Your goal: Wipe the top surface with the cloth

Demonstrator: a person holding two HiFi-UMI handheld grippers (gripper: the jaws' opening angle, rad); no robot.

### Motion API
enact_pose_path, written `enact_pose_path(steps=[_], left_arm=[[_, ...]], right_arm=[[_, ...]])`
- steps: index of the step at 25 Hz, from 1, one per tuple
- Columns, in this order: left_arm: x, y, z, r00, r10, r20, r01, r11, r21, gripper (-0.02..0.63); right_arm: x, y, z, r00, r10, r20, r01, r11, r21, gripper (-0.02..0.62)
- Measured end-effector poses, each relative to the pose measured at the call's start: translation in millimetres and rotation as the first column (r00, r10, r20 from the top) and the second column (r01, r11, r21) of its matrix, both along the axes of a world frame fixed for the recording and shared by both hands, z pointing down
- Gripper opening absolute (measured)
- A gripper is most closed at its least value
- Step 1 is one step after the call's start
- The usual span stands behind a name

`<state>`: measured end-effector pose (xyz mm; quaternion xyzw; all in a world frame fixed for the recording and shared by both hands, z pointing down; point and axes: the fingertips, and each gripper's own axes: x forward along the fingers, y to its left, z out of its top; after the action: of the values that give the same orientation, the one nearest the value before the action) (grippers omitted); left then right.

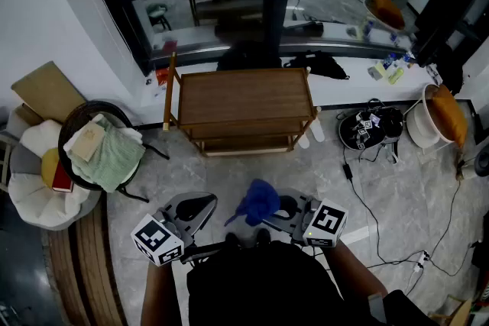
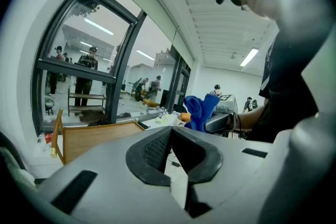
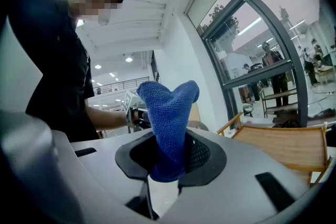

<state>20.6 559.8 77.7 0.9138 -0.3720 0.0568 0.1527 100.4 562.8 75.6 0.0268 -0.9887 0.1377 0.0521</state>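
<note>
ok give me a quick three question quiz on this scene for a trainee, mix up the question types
1. Multiple choice: of the left gripper and the right gripper, which holds the blue cloth? A left, B right, C neither.
2. Fill in: the left gripper's jaws hold ____.
3. True or false: the cloth already touches the top of the wooden shelf unit.

Key: 1 B. 2 nothing. 3 false; the cloth is in the right gripper, near the person and apart from the unit.
</note>
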Motion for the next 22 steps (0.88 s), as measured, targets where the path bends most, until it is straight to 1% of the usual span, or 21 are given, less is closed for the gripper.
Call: enact_pose_path(steps=[4, 8, 10, 12, 14, 17, 19, 22], left_arm=[[6.3, -8.6, 1.9, 1.0, -0.021, 0.0, 0.021, 1.0, -0.001, 0.011], [9.4, -17.2, 11.1, 0.999, -0.051, 0.009, 0.051, 0.998, -0.024, 0.011], [6.7, -21.1, 17.3, 0.997, -0.069, 0.014, 0.07, 0.997, -0.043, 0.011], [-2.2, -26.5, 24.6, 0.995, -0.094, 0.023, 0.096, 0.993, -0.07, 0.011], [-17.6, -34.0, 32.2, 0.993, -0.117, 0.026, 0.119, 0.988, -0.093, 0.011], [-49.8, -55.0, 46.4, 0.989, -0.146, 0.031, 0.149, 0.982, -0.115, 0.011], [-75.1, -74.7, 54.1, 0.986, -0.165, 0.03, 0.167, 0.979, -0.118, 0.011], [-123.0, -109.6, 54.4, 0.983, -0.185, 0.018, 0.185, 0.977, -0.11, 0.011]], right_arm=[[14.6, -5.4, 8.8, 1.0, 0.0, -0.009, 0.0, 1.0, -0.005, 0.1], [21.8, -15.4, 24.4, 1.0, -0.004, -0.012, 0.004, 1.0, -0.019, 0.1], [22.4, -22.1, 36.0, 0.999, 0.0, -0.036, -0.001, 1.0, -0.026, 0.1], [20.3, -31.0, 50.5, 0.996, 0.01, -0.085, -0.013, 1.0, -0.026, 0.1], [14.1, -43.4, 65.4, 0.991, 0.034, -0.132, -0.038, 0.999, -0.028, 0.1], [-8.6, -68.8, 81.5, 0.98, 0.052, -0.19, -0.061, 0.997, -0.044, 0.1], [-31.6, -89.8, 91.4, 0.972, 0.048, -0.229, -0.058, 0.998, -0.039, 0.1], [-81.9, -127.3, 96.9, 0.962, 0.037, -0.272, -0.045, 0.999, -0.023, 0.1]])
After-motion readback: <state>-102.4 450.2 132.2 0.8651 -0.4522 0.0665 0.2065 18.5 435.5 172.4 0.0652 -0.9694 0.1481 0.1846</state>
